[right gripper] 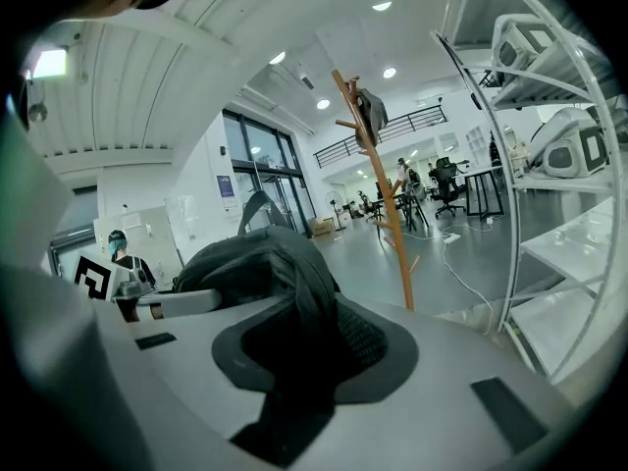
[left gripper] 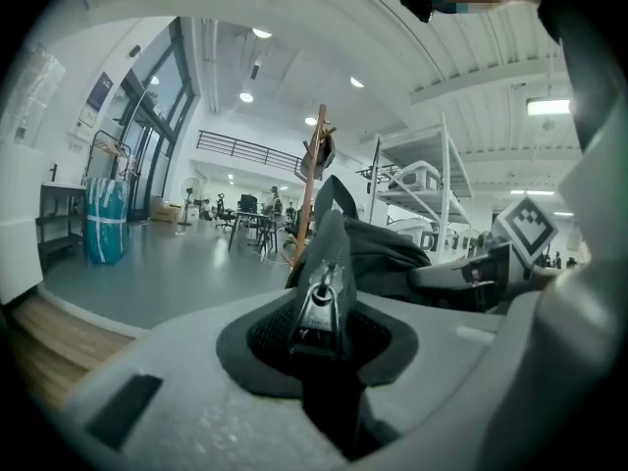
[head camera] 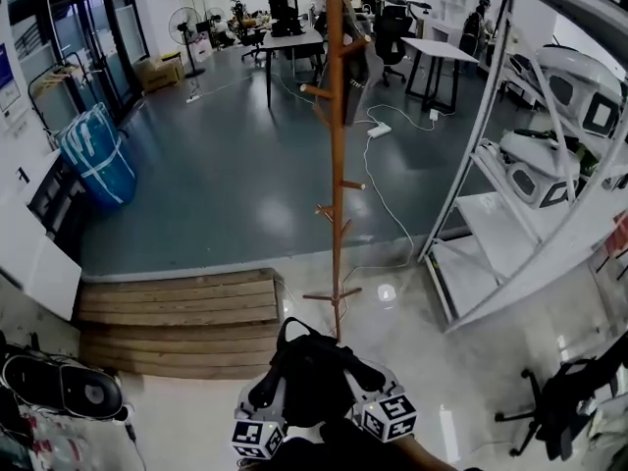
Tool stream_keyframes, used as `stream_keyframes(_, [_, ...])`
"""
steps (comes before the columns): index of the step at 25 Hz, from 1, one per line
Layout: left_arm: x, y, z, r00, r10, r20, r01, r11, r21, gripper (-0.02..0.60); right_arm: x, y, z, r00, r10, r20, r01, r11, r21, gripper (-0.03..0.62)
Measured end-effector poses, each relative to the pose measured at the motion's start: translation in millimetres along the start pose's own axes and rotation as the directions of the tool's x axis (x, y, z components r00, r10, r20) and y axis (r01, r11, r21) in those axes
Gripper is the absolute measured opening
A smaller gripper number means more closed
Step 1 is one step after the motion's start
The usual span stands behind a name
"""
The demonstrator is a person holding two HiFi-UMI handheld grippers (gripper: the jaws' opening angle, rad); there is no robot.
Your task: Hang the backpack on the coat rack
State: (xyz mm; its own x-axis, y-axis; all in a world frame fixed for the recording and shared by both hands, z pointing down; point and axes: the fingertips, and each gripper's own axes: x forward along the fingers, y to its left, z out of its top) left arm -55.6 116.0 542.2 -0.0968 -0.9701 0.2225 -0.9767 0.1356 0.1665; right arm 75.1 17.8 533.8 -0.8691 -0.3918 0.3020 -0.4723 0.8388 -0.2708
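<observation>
A black backpack hangs between my two grippers at the bottom of the head view, its top handle loop up. My left gripper is shut on its left side and my right gripper on its right side. In the left gripper view the jaws pinch a fold of fabric with a zipper pull. The right gripper clamps dark backpack fabric. The wooden coat rack stands straight ahead, just beyond the backpack, its pole also showing as the coat rack and the coat rack.
A dark garment hangs high on the rack. White metal shelving with white devices fills the right. A wooden step lies left of the rack's base. A blue bundle, a floor cable and a black chair stand around.
</observation>
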Motion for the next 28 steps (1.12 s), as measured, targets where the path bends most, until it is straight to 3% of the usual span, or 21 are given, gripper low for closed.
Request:
stream_keyframes(8, [63.3, -6.5, 34.9, 0.999, -0.033, 0.020, 0.033, 0.999, 0.028, 0.091, 23.4, -44.6, 40.2, 0.999, -0.015, 0.036, 0.015, 1.000, 0.020, 0.095])
stream_keyframes(18, [125.7, 13.9, 42.0, 0.992, -0.126, 0.000, 0.126, 0.992, 0.028, 0.091, 61.0, -75.4, 54.4, 0.995, -0.089, 0.039, 0.087, 0.995, 0.043, 0.095])
stream_keyframes(28, [197.7, 48.4, 47.8, 0.960, -0.274, -0.061, 0.276, 0.961, 0.022, 0.091, 108.4, -100.3, 64.0, 0.972, -0.232, 0.033, 0.228, 0.968, 0.101, 0.095])
